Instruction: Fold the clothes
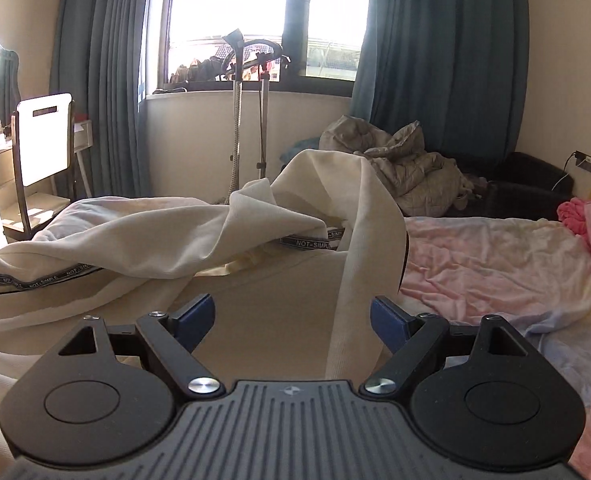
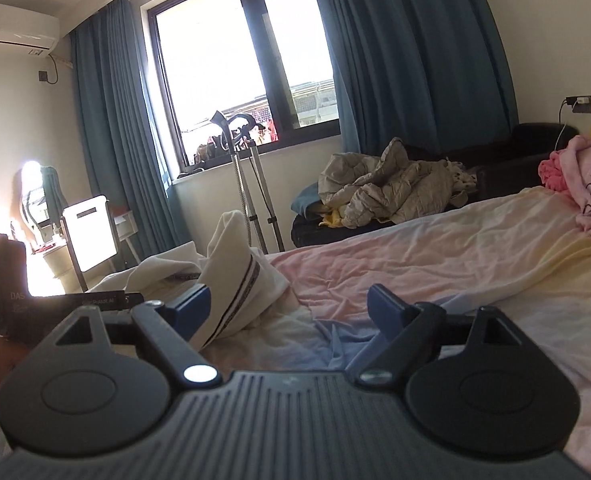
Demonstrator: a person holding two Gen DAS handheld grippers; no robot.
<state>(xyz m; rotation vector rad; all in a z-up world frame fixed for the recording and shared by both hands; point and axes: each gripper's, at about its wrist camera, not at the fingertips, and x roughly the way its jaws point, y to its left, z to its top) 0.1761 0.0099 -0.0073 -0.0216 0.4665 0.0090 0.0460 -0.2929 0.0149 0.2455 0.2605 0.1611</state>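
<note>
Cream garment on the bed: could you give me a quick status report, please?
Left gripper open, right gripper open, both empty. Cream garment rumpled, unfolded on the bed. Pink blanket heaped at the far end, apart.

Both wrist views low over bed (image 1: pixel 495 264), facing window (image 2: pixel 223 68)

Ahead of my jaws: bright window (image 1: pixel 263 20), blue curtains (image 1: pixel 435 48), cream walls (image 2: pixel 555 20). Bed (image 2: pixel 435 264) under them, white chair (image 1: pixel 43 140) left, AC unit (image 2: pixel 15 32) upper left.
</note>
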